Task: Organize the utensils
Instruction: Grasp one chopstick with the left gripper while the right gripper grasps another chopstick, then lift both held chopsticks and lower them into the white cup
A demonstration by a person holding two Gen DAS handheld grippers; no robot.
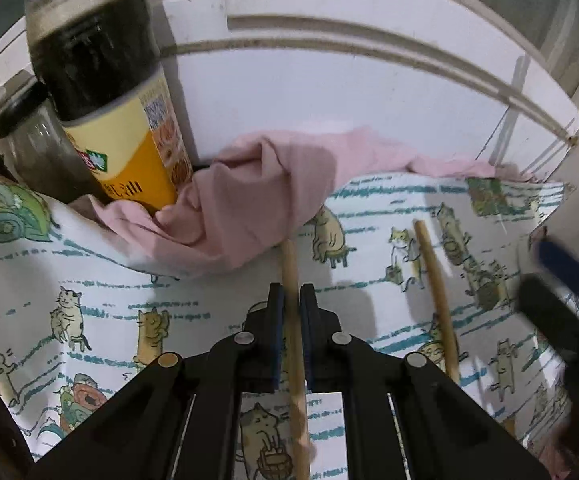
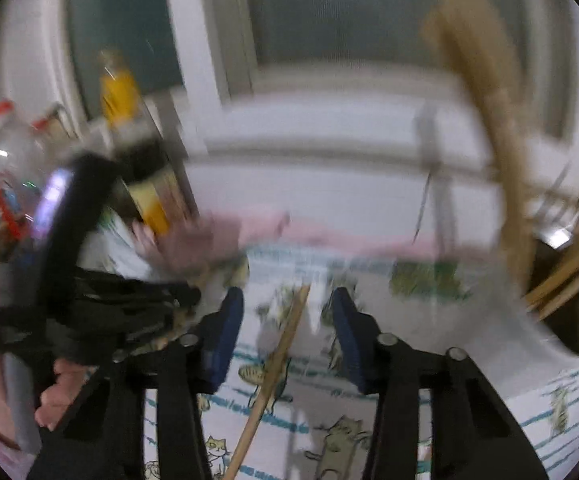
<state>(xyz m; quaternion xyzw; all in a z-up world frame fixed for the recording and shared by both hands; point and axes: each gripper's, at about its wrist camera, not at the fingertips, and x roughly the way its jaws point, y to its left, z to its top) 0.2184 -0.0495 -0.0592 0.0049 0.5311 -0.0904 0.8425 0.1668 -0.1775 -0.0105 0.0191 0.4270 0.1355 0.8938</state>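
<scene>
At the right edge of the right wrist view stands a white round holder (image 2: 545, 344) with a dark opening; several pale wooden sticks (image 2: 565, 280) lean out of it, though blur hides their number. At the left of the left wrist view a tall dark-sauce bottle with a yellow label (image 1: 101, 92) stands on the cat-print tablecloth (image 1: 101, 280), a small black-capped glass jar (image 1: 33, 136) just beside it and a crumpled pink cloth (image 1: 229, 208) against its base.

The left gripper (image 1: 291, 304) has its 2 blue-padded fingers drawn nearly together around a light wooden chopstick (image 1: 294, 344), which runs lengthwise between them, its tip pointing away toward the pink cloth. A second light wooden chopstick (image 1: 437, 292) lies on the cloth to its right, roughly parallel, apart from it.

The right gripper (image 2: 289, 316) is spread wide, holding nothing; that second chopstick lies between its fingers, touching neither, tip slanting forward and right.
</scene>
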